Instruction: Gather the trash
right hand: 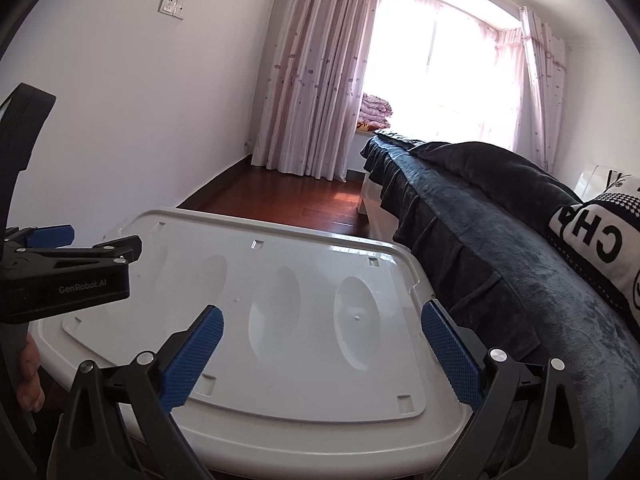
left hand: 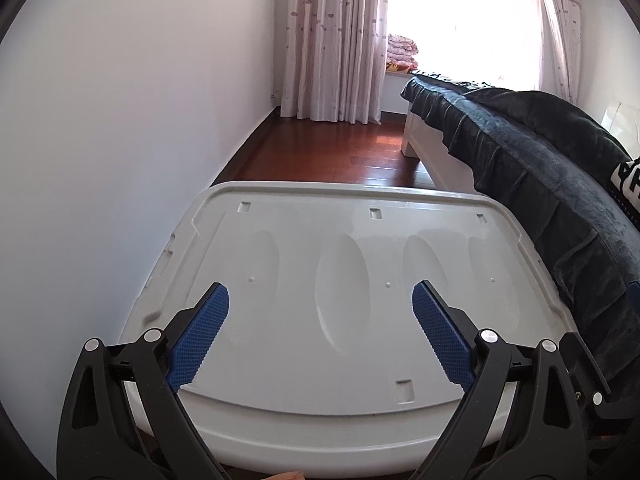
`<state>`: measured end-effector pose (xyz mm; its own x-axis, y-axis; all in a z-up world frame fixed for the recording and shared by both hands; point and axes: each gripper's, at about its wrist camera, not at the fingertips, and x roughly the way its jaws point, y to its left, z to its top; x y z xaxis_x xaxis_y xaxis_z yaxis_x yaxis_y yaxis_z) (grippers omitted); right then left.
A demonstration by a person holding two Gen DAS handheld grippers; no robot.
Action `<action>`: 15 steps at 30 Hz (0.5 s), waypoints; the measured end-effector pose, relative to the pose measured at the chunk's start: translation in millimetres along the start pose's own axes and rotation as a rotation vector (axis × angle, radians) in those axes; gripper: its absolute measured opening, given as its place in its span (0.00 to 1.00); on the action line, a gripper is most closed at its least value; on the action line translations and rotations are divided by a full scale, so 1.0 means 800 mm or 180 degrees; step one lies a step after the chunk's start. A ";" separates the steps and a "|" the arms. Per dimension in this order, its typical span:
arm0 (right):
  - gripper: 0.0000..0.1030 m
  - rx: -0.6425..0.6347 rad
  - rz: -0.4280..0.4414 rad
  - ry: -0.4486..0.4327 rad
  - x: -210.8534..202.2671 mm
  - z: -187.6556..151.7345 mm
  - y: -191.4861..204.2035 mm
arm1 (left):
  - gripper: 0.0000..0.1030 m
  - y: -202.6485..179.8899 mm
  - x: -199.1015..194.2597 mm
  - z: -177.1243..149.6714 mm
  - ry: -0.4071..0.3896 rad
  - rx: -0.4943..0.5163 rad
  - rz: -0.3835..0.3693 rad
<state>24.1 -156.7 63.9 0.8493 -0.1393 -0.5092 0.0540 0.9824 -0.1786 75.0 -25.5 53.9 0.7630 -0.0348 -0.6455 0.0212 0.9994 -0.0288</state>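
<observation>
No trash showed; I held the left gripper (left hand: 320, 300) and right gripper (right hand: 322, 326), jaws released, over the slick, rigid white lid (left hand: 360, 248).

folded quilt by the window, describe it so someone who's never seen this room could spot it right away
Start at the bright window at the far end of the room, past the foot of the bed. On its sill, beside the left curtain, sits the folded quilt: a pink stack, the only bundle there.
</observation>
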 end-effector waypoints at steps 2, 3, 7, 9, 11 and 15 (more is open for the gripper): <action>0.95 -0.0022 0.0022 0.0009 0.000 -0.001 0.004 | 0.88 -0.003 0.002 -0.003 0.0033 0.0023 -0.0047; 0.95 -0.0038 0.0026 0.0011 -0.001 -0.002 0.006 | 0.88 -0.004 0.002 -0.004 0.0048 0.0034 -0.0067; 0.95 -0.0097 0.0003 -0.0012 -0.005 -0.003 0.010 | 0.88 -0.010 0.003 -0.010 0.0076 0.0122 -0.0100; 0.95 -0.0106 -0.0012 -0.0018 -0.006 -0.004 0.010 | 0.88 -0.012 0.003 -0.012 0.0075 0.0152 -0.0101; 0.95 -0.0088 -0.0013 -0.0010 -0.006 -0.005 0.009 | 0.88 -0.013 0.003 -0.013 0.0086 0.0174 -0.0113; 0.95 -0.0065 -0.0016 0.0005 -0.007 -0.007 0.006 | 0.88 -0.015 0.004 -0.013 0.0090 0.0187 -0.0191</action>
<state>16.9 -151.6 61.2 0.8481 -0.1445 -0.5097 0.0477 0.9790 -0.1982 70.3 -37.8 44.1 0.7407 -0.0940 -0.6652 0.1049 0.9942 -0.0238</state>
